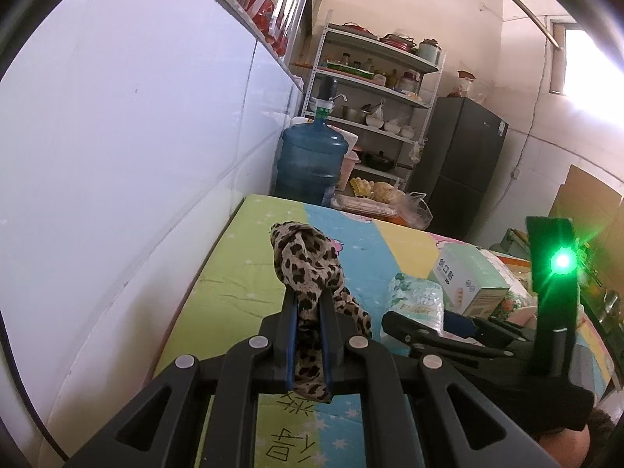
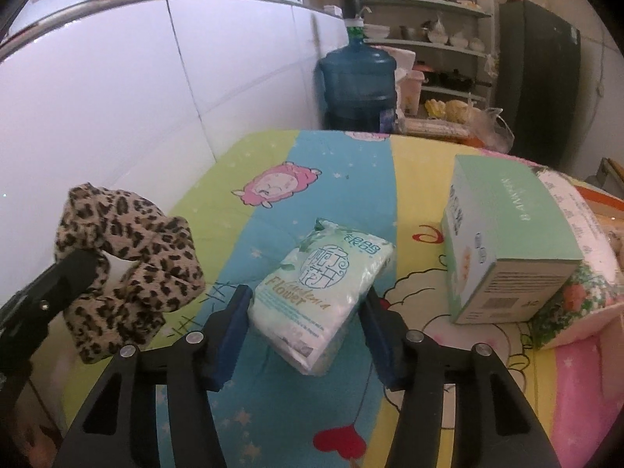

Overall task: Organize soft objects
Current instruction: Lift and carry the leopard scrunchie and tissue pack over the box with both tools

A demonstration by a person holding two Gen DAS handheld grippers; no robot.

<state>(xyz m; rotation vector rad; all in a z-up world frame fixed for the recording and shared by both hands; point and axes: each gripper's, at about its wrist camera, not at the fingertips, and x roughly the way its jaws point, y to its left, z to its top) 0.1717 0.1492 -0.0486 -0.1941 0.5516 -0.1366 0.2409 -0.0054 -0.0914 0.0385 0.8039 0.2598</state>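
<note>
Tissue pack (image 2: pixel 323 296) labelled "Gardenia Flower" between parted right hand-held gripper (image 2: pixel 306 312) pads; left hand-held gripper (image 1: pixel 308 304) clamping leopard-print cloth (image 1: pixel 308 265).

I am working in a lived-in home kitchen: ahead of my hand-held gripper a metal shelf rack (image 1: pixel 374 89) is holding bowls, pots and jars, a dark fridge (image 1: pixel 460 163) is standing beside it, and a blue water jug (image 1: pixel 310 160) is sitting nearer.

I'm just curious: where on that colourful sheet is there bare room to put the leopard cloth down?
The green and blue stripes between the white wall and the tissue pack lie bare. It is crowded to the right, by the green box and the floral pack.
</note>
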